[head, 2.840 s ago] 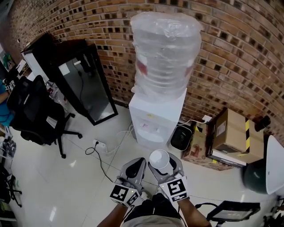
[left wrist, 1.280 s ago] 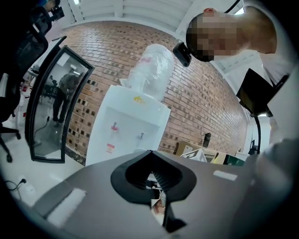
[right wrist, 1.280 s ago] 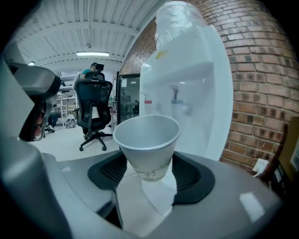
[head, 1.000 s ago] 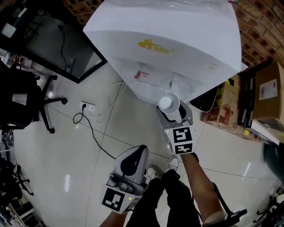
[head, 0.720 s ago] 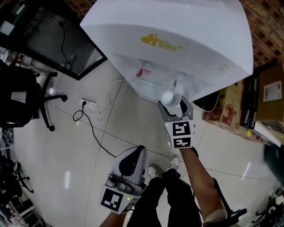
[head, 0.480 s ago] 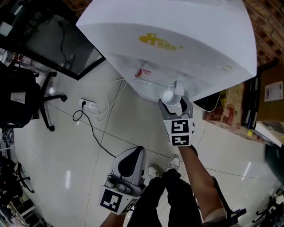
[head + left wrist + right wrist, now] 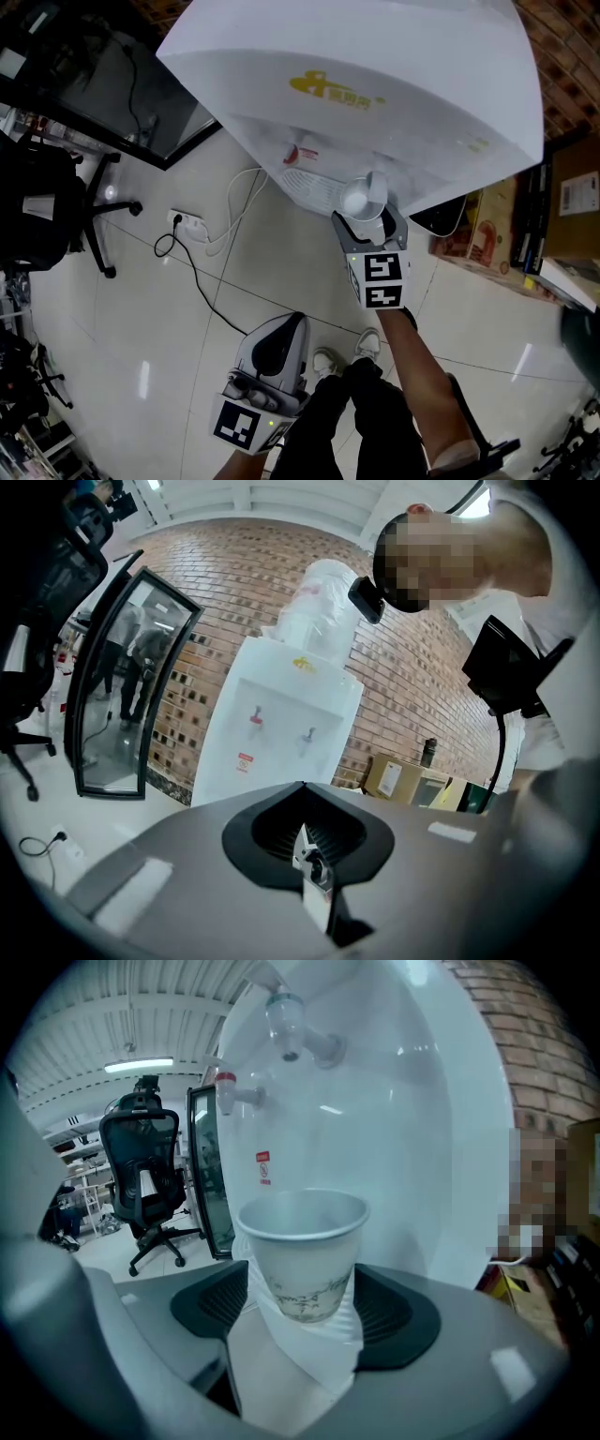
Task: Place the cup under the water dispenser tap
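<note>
A tall white plastic water dispenser (image 7: 375,66) fills the top of the head view, which looks down on its sloping front. Only the left gripper view, taken from further back, shows the whole machine with one clear plastic water bottle (image 7: 314,602) upended on top; whether the bottle holds water cannot be told. One black office chair (image 7: 145,1180) stands well off to the side on the pale tiled floor (image 7: 187,319). There are two grey grippers. The left gripper (image 7: 278,328) hangs low beside the person's legs, well away from the dispenser, its dark pads pressed together on nothing. The right gripper (image 7: 368,230) reaches to the dispenser's white drip tray (image 7: 314,187); its jaws have just been opening and now stand wide, one on each side of the cup, the pads not pressing it. One white paper cup (image 7: 302,1251) stands upright on the tray and looks empty from above. Of the two taps, the red-handled tap (image 7: 298,153) is to its left, and the clear tap (image 7: 286,1016) hangs directly above the cup's open mouth.
</note>
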Action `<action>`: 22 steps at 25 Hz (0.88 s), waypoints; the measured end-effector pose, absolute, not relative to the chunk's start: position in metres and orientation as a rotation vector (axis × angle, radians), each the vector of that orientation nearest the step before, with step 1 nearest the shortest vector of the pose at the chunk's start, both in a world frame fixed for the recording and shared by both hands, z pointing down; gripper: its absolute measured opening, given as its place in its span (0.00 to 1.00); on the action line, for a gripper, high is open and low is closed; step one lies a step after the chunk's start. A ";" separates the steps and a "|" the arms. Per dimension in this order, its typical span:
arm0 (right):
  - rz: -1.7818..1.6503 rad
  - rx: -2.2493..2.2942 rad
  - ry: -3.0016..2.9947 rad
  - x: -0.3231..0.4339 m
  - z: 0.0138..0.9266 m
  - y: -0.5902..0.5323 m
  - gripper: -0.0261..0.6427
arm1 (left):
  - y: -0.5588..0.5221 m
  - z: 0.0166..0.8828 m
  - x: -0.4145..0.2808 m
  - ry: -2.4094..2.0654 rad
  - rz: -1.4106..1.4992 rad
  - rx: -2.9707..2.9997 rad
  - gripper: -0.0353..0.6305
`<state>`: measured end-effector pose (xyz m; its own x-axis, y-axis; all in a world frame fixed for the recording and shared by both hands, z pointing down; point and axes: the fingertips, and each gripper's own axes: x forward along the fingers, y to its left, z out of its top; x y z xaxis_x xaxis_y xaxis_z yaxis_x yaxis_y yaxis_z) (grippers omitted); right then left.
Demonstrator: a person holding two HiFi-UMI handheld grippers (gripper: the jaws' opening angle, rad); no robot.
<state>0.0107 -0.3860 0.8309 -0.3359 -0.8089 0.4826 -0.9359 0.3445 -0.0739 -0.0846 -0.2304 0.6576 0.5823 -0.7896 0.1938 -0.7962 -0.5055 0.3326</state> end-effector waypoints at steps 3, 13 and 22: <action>0.488 1.519 -2.255 0.010 0.831 -0.384 0.58 | -0.231 0.658 -0.086 -1.291 0.012 2.420 0.04; 0.504 1.479 -2.252 0.023 0.809 -0.351 0.58 | -0.221 0.633 -0.078 -1.272 -0.028 2.433 0.04; 0.489 1.382 -2.335 0.005 0.724 -0.296 0.56 | -0.208 0.577 -0.068 -1.270 -0.079 2.471 0.04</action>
<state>0.0049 -0.2959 0.7244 -0.4428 -0.7513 0.4893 -0.8845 0.4554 -0.1012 -0.0681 -0.2082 0.5767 0.5944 -0.7962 0.1132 -0.7761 -0.5310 0.3402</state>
